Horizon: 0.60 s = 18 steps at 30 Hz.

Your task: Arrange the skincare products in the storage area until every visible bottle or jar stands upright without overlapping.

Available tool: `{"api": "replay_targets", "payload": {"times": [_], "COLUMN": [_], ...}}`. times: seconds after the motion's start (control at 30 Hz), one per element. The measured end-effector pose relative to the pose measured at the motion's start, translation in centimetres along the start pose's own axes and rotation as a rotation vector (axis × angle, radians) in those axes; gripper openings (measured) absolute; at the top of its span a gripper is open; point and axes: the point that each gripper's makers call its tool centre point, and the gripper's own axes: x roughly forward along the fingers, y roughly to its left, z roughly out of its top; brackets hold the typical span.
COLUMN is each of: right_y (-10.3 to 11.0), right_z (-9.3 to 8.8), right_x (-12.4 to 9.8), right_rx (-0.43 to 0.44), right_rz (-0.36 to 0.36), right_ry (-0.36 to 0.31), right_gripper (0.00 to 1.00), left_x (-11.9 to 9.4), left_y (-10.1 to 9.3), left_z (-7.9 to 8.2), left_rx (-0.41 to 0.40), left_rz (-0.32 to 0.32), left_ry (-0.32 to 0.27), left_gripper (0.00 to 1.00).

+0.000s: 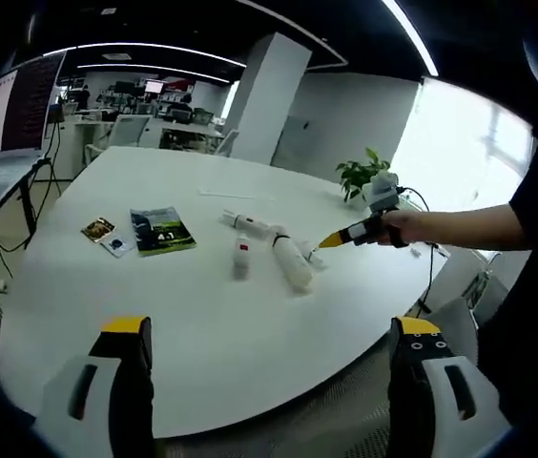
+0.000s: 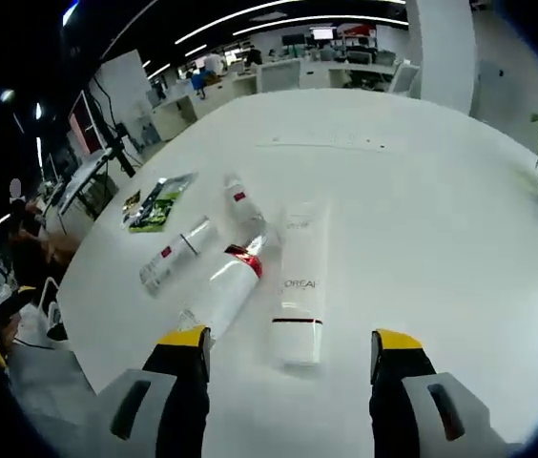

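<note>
We hold both tools gaping: right tool (image 2: 288,367) just before the tube (image 2: 301,286); bare bench (image 2: 441,219) beyond it, left tool (image 1: 269,348) at the bench edge.

Green booklet (image 1: 162,231), small packets (image 1: 107,236), potted plant (image 1: 357,176)

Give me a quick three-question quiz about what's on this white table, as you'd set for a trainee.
1. True or false: the skincare tubes are standing upright.
2. Which tube lies nearest the right gripper? A) the L'Oreal tube B) the red-banded tube C) the small tube
3. What printed item lies beside the tubes?

Key: 1. False, all lie on their sides on the table. 2. A. 3. A green booklet.
</note>
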Motion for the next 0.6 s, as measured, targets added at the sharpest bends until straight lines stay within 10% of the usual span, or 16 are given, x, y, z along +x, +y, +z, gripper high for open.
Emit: {"api": "replay_targets", "payload": {"times": [0.6], "right_y": [-1.8], "right_z": [3.1], "right_x": [5.9], "right_rx": [-0.074], "right_rz": [-0.105], "right_ry": [0.129], "right_gripper": [0.61], "left_x": [0.2], "left_y": [-0.1], "left_z": [-0.4], "left_rx": [-0.028], "left_rz": [-0.031], "left_ry": [0.043], "left_gripper": [0.96]}}
